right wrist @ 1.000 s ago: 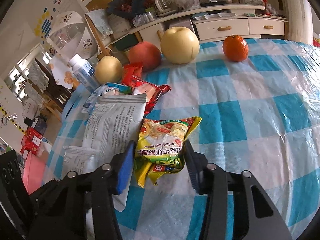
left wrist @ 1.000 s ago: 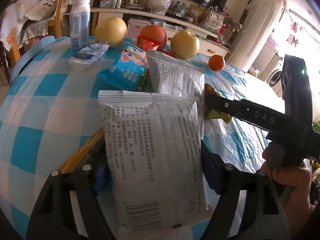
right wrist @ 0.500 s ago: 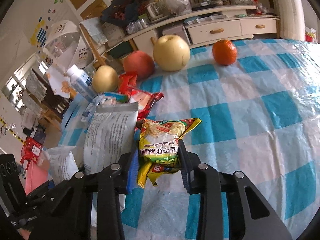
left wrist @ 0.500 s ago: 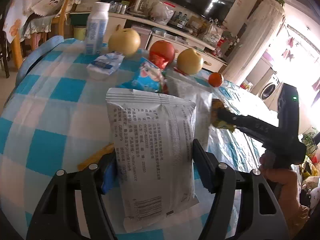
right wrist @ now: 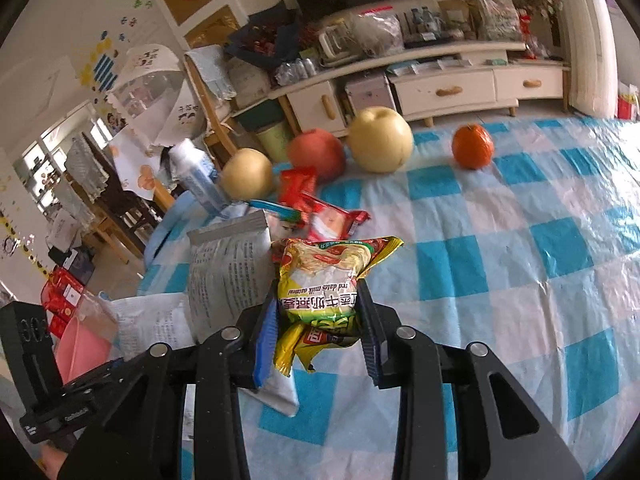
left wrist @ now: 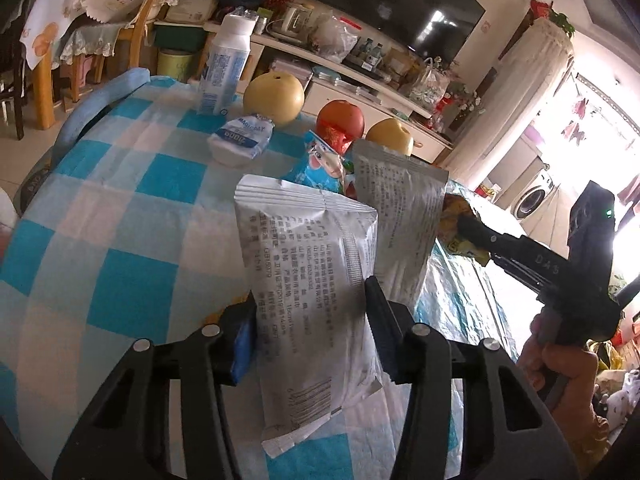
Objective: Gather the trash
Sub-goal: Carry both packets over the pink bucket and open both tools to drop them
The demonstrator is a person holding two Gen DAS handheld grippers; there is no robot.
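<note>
A silver printed pouch [left wrist: 308, 280] stands tilted up off the blue checked tablecloth [left wrist: 120, 240] between the pads of my left gripper [left wrist: 310, 320]. Its jaws are closing and press on the pouch's sides. A second silver pouch [left wrist: 400, 216] leans right behind it. My right gripper [right wrist: 318, 320] is shut on a yellow and green snack packet [right wrist: 320, 276], held a little above the cloth. In the left wrist view the right gripper [left wrist: 468, 228] comes in from the right with that yellow packet [left wrist: 456, 208] at its tip, held by a person's hand [left wrist: 560, 368].
At the table's far side stand a white milk bottle [left wrist: 224, 72], two pears [left wrist: 274, 98], a red apple [left wrist: 340, 118] and an orange [right wrist: 472, 146]. A crumpled white packet [left wrist: 240, 142], a blue wrapper [left wrist: 320, 164] and red wrappers [right wrist: 332, 220] lie near them. Chairs and a cabinet stand beyond.
The left jaws narrowed onto the silver pouch, which rose from lying flat to standing tilted. The right jaws closed on the yellow packet and lifted it slightly off the cloth.
</note>
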